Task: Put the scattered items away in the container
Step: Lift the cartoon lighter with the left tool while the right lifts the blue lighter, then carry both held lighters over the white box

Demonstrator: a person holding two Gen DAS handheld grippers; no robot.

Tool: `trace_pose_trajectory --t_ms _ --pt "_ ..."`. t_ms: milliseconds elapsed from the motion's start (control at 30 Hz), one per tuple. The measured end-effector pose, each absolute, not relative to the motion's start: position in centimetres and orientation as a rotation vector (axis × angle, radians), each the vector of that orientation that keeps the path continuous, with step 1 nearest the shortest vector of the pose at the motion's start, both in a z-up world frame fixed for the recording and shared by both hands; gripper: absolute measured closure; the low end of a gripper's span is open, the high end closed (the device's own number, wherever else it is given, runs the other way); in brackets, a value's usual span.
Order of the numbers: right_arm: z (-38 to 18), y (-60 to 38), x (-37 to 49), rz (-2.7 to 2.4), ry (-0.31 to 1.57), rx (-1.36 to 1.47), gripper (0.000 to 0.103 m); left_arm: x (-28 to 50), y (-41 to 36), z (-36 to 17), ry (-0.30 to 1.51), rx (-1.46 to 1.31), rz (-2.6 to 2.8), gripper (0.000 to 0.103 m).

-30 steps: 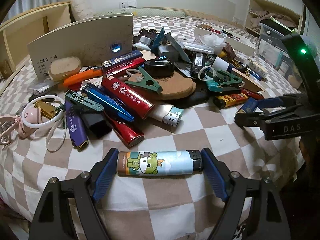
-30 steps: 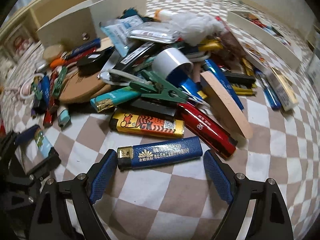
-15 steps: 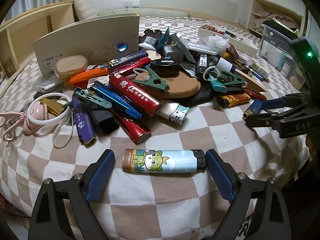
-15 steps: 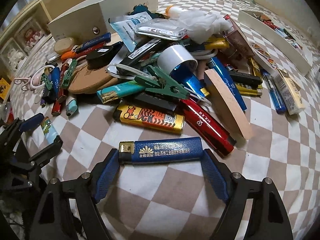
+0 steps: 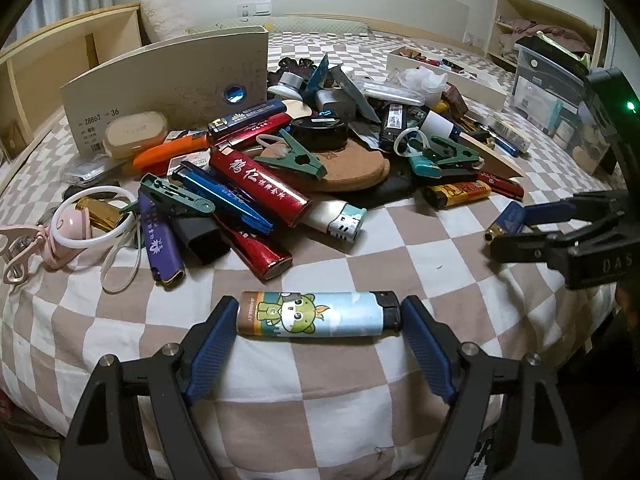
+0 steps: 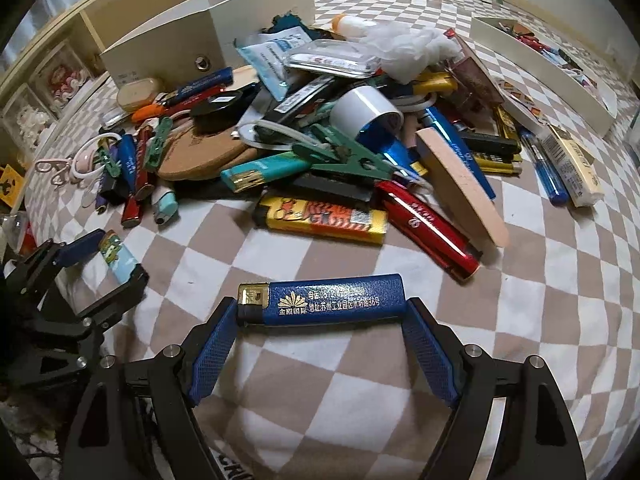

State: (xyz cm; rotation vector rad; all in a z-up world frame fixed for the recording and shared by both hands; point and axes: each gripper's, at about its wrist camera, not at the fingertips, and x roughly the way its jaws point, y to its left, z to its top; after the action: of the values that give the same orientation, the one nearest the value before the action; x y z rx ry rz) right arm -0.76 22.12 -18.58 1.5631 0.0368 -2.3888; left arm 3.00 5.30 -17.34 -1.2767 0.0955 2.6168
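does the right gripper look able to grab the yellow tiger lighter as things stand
Probably not yet: the right gripper is shut on the dark blue lighter, so its fingers are occupied. The yellow tiger lighter itself lies exposed at the pile's near edge.

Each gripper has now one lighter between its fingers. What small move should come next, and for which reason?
Probably finish the left grip. The left gripper is closing around the cartoon lighter, which lies on the checkered cloth. The right gripper already clamps the blue lighter end to end. Then carry both to the white box behind the pile.
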Motion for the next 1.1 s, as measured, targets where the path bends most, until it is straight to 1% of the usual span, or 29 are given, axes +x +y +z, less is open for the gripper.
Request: trace_pose_trajectory --t_ms 367,567,800,1100 --pt "-18.4 20.9 -0.3 -2.386 0.016 1.544 0.020 2.9 5.8 -18.1 0.177 -1.268 2.629 0.020" --pt "-17.9 21.0 -0.5 -2.378 -0.036 1.538 0.020 3.0 5.3 -17.6 0.120 -1.272 2.618 0.021" --pt "-15.8 20.6 -1.4 -2.321 -0.130 1.509 0.020 2.7 3.9 -16.1 0.039 -1.269 2.625 0.021" --pt "-12.4 18.3 -3.3 -2.245 -0.069 1.478 0.020 0.9 1.8 -13.7 -0.042 -1.256 2.636 0.021"
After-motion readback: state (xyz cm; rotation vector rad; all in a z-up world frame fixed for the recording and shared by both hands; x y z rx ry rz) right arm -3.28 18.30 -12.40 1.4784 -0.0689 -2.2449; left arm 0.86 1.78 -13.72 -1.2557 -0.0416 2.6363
